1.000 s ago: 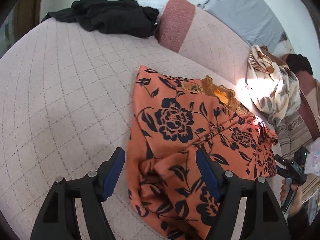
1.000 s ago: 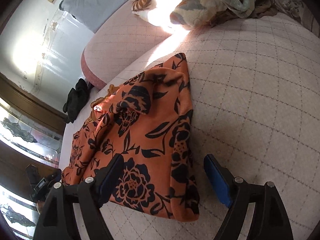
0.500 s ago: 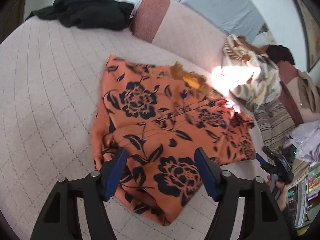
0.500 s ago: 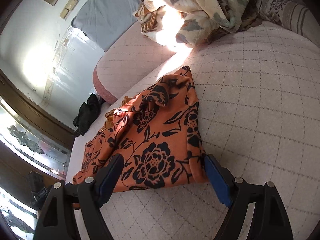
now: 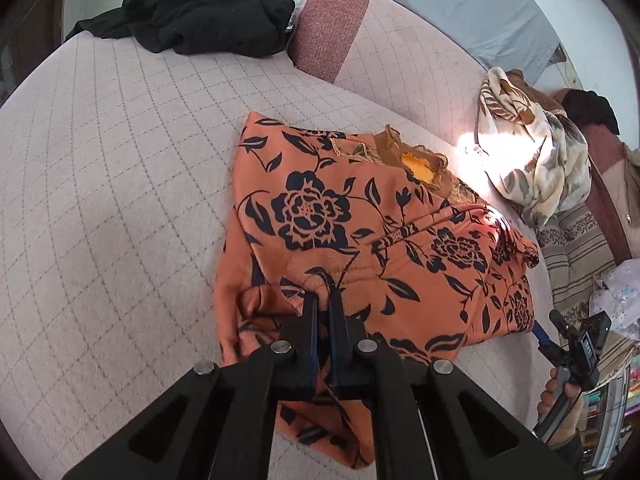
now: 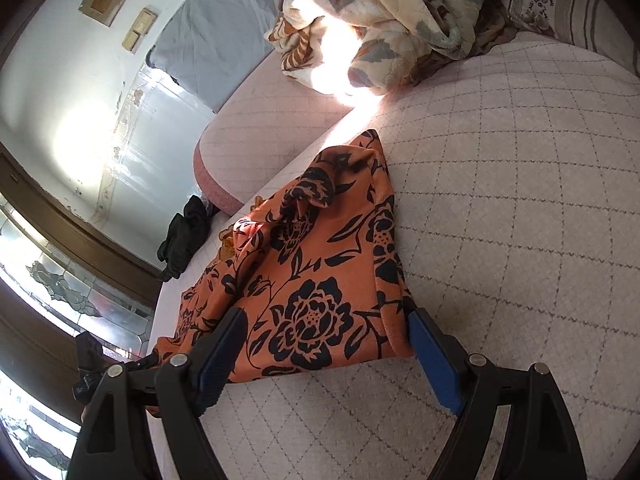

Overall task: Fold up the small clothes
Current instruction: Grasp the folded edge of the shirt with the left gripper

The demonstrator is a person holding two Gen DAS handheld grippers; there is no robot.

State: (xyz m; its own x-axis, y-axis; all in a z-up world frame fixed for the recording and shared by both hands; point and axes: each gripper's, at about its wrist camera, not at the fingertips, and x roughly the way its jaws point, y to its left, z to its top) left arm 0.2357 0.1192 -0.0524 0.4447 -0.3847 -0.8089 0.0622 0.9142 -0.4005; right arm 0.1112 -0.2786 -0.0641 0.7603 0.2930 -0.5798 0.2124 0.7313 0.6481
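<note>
An orange garment with black flowers [image 5: 360, 216] lies partly folded on the pink quilted sofa seat [image 5: 100, 180]. My left gripper [image 5: 324, 300] is closing its jaws on a raised fold at the garment's near left edge, and the cloth is pinched between the pads. In the right wrist view the same garment [image 6: 320, 280] stretches away from me. My right gripper [image 6: 326, 316] stands open, its blue-padded fingers on either side of the garment's near end, with no grip on it. A hand holds that right gripper [image 5: 560, 340] at the lower right of the left wrist view.
A black heap of clothes [image 5: 192, 16] lies at the far end of the seat by a pink bolster [image 5: 332, 28]. A crumpled floral blanket [image 5: 532, 168] and a striped cushion [image 5: 580, 252] sit beyond the garment. A grey cloth [image 5: 472, 12] hangs behind the backrest.
The left jaws have gone from wide apart to pinched together on a fold of the orange garment. The right gripper has drawn in over the garment's near end, still open.
</note>
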